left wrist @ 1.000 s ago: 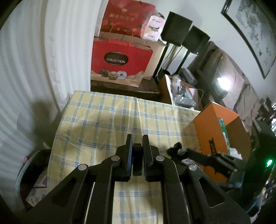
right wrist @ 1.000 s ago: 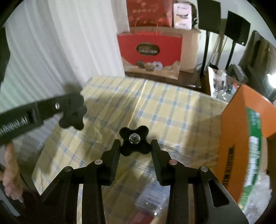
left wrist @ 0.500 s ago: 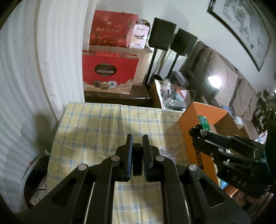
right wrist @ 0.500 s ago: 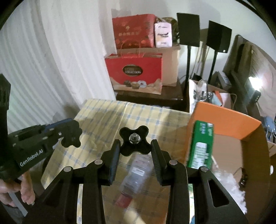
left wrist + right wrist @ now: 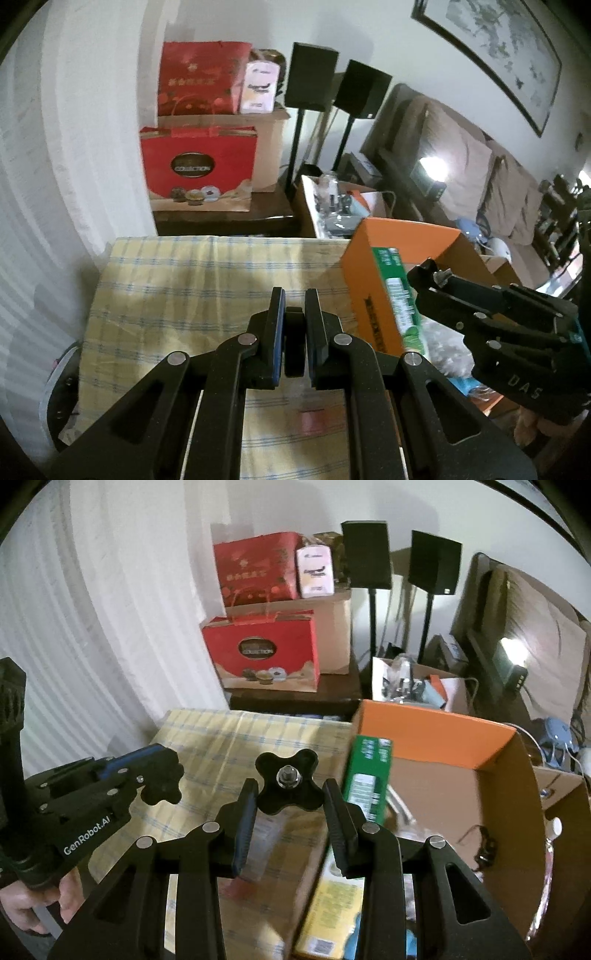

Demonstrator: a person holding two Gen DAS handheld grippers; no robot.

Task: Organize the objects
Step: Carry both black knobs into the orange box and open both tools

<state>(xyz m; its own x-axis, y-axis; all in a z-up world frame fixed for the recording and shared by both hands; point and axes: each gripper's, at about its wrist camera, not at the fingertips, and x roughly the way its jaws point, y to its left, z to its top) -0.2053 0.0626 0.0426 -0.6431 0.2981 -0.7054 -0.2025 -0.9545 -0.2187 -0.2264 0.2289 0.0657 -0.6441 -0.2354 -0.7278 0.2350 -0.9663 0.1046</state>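
Note:
A table under a yellow and blue checked cloth (image 5: 184,280) (image 5: 221,738) fills the middle of both views. At its right stands an open orange cardboard box (image 5: 402,236) (image 5: 432,734) with a green carton (image 5: 399,295) (image 5: 367,775) upright against its near wall. My left gripper (image 5: 294,295) (image 5: 162,775) hovers over the cloth, shut with nothing in it. My right gripper (image 5: 288,786) (image 5: 424,273) hangs by the box's left wall, jaws apart and empty. Below it lie a blurred clear packet with a red label (image 5: 266,849) and a yellow packet (image 5: 328,904).
Red gift bags (image 5: 197,173) and a brown carton sit on a dark low table beyond the cloth. Two black speakers on stands (image 5: 314,77) and a cluttered cardboard box (image 5: 340,206) stand behind. White curtain hangs at left, a sofa at right. A hand (image 5: 33,912) holds the left gripper's handle.
Both grippers have risen and drawn back from the table, so more of the room and the inside of the orange box show. Neither gripper's jaws have changed.

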